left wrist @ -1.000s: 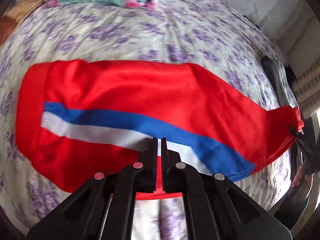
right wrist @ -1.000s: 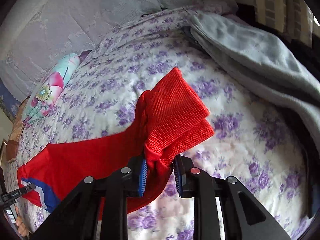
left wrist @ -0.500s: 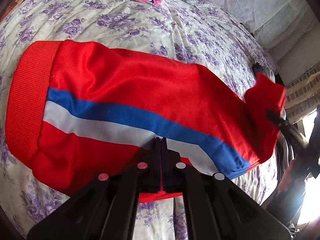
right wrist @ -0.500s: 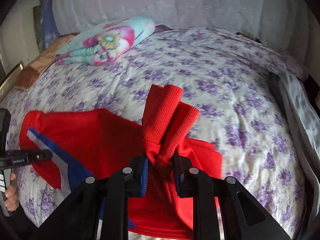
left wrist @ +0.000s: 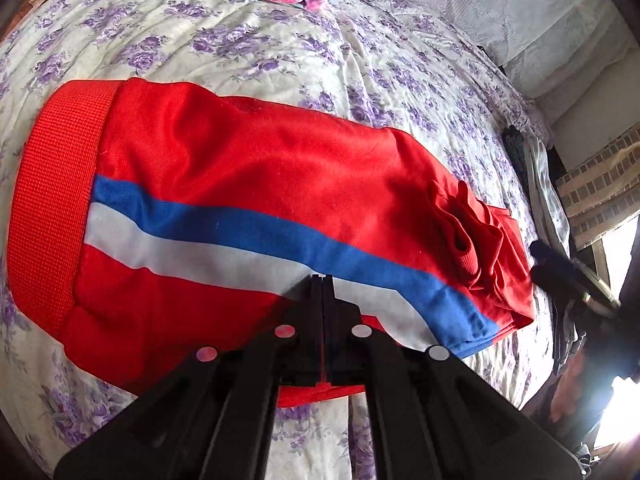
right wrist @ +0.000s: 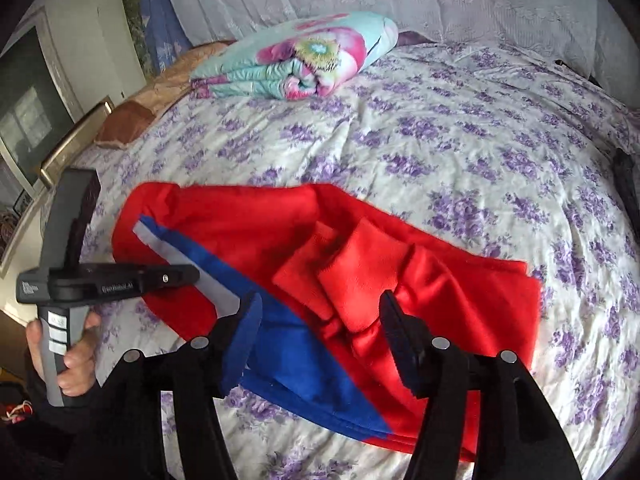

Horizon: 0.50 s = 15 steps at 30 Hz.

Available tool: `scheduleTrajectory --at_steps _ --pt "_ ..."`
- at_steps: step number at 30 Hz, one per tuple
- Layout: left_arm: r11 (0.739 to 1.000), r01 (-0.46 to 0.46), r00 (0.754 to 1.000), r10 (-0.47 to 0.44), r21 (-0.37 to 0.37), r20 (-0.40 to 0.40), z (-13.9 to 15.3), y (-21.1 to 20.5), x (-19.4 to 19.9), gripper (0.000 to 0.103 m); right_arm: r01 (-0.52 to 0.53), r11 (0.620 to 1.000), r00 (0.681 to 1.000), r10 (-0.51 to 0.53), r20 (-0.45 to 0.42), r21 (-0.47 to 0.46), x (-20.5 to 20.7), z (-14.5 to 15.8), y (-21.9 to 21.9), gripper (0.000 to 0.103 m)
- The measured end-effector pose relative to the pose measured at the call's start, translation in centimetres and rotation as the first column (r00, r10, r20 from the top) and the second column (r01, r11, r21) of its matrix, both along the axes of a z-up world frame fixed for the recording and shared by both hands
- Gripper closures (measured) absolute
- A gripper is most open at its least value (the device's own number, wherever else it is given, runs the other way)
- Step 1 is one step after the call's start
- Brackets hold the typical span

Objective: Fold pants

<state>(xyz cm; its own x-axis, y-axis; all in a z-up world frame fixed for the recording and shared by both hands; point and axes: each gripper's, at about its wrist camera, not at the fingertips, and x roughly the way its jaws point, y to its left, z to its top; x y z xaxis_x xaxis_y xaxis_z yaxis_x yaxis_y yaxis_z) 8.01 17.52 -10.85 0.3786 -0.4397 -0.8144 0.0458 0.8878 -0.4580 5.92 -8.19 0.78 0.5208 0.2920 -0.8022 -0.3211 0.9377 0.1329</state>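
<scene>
Left fingers [left wrist: 322, 280] pinching red pants [left wrist: 256, 184] edge, right fingers [right wrist: 320, 316] spread above folded cuffs [right wrist: 344, 268], floral bedsheet [right wrist: 460, 128].

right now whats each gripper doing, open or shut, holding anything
Left gripper: shut on the near edge of the pants.
Right gripper: open, holding nothing, fingers either side of the cuffs lying on the pants.

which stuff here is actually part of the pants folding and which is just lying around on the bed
Part of the job:
- red pants with blue and white stripe, leg cuffs folded up onto them
- left tool, shut on the pants' near edge
- right tool, open over the cuffs

Just lying about:
- folded floral quilt
- grey cloth at the bed edge
- bedsheet
</scene>
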Motion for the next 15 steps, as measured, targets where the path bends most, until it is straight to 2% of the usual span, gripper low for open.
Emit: scheduleTrajectory --at_steps 1,2,4,7,8,12,14,15 --pt "1.0 0.0 1.0 0.0 -0.001 0.0 0.0 0.0 0.0 0.102 0.023 1.0 1.0 -0.023 0.0 -0.013 0.6 -0.1 -0.3 0.086" --pt "1.0 -0.001 1.0 0.001 -0.001 0.0 0.0 0.0 0.0 0.102 0.039 0.999 0.999 -0.039 -0.007 -0.011 1.4 -0.5 -0.6 0.09" --pt "1.0 -0.001 1.0 0.001 0.001 0.0 0.0 0.0 0.0 0.102 0.057 0.998 0.997 -0.057 -0.051 0.001 3.1 -2.2 -1.0 0.091" --pt "1.0 -0.001 1.0 0.001 0.004 0.001 0.0 0.0 0.0 0.102 0.032 0.999 0.978 -0.023 -0.209 0.042 5.1 -6.9 -0.4 0.091" --pt "1.0 -0.001 1.0 0.001 0.002 0.001 0.0 0.1 0.0 0.102 0.037 0.998 0.983 -0.028 -0.182 0.044 5.0 -7.3 -0.3 0.092" --pt "1.0 -0.002 1.0 0.002 -0.01 0.004 0.3 0.3 0.0 0.102 0.059 0.996 0.982 -0.045 -0.186 0.067 4.6 -6.1 -0.7 0.091" --pt "1.0 -0.013 0.999 0.014 -0.019 0.047 1.8 1.0 -1.2 0.102 0.043 0.993 0.989 -0.026 -0.148 0.111 3.1 -4.3 -1.1 0.09" --pt "0.999 -0.024 0.995 0.027 -0.028 0.098 3.3 2.0 -2.3 0.093 0.031 0.991 0.992 -0.014 -0.126 0.131 2.3 -3.5 -1.3 0.09"
